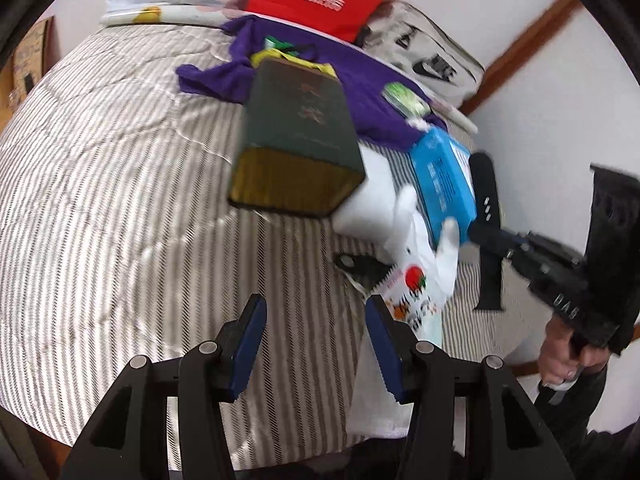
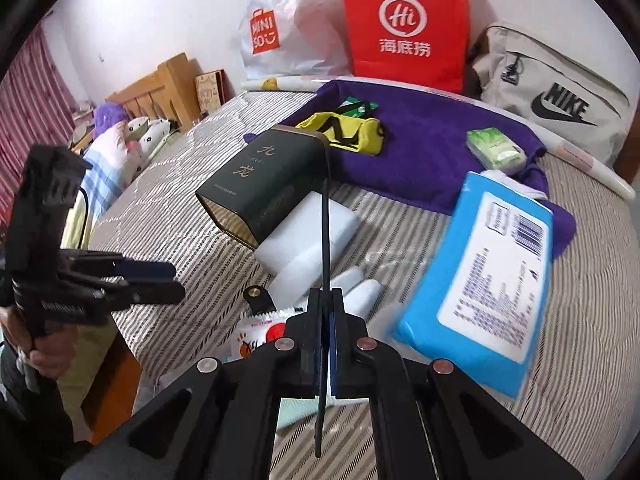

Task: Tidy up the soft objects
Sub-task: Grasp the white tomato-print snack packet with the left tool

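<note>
striped bedding [image 2: 168,220] holds the clutter: right gripper [image 2: 326,300] is clamped on a thin black strap [image 2: 326,236], left gripper [image 1: 316,344] gapes empty, so carrying the strap off seems next.

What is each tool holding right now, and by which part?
Right tool pinches a thin black strap about midway along its length. Left tool is open, holding nothing.

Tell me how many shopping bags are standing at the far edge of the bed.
2: a white Miniso bag on the left, a red Hi bag right beside it. Others may be hidden behind them.
</note>
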Tool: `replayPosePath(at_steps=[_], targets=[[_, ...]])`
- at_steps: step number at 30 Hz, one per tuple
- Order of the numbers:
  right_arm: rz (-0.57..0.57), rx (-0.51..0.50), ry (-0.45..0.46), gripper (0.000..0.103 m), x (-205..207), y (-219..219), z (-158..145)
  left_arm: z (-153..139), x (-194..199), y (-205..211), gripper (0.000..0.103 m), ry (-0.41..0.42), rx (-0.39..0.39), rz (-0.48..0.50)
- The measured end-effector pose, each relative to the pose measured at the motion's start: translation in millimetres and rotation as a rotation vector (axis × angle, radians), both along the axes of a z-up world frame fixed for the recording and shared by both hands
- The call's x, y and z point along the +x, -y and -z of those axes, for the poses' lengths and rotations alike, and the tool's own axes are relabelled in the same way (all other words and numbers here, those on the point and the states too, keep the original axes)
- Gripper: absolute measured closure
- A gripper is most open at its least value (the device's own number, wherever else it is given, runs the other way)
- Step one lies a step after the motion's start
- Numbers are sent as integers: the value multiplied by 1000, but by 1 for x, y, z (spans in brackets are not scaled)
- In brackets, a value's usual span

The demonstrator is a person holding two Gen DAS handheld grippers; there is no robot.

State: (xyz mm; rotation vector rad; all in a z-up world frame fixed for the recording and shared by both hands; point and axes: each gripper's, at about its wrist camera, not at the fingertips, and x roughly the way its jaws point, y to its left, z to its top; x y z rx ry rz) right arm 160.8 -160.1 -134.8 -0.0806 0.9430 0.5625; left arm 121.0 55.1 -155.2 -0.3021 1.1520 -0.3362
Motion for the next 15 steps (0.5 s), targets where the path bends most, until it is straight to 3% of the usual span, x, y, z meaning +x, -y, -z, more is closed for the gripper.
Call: replayPosePath(at_steps=[7, 10, 15], targets=[[59, 27, 21, 100, -23, 32, -4, -7, -14, 35, 54, 59, 6, 112], [82, 34, 23, 100, -33, 47, -2, -11, -12, 58, 40, 93, 22, 176], [131, 46, 9, 100, -47, 73, 7, -15, -3, 88, 39, 141, 89, 244]])
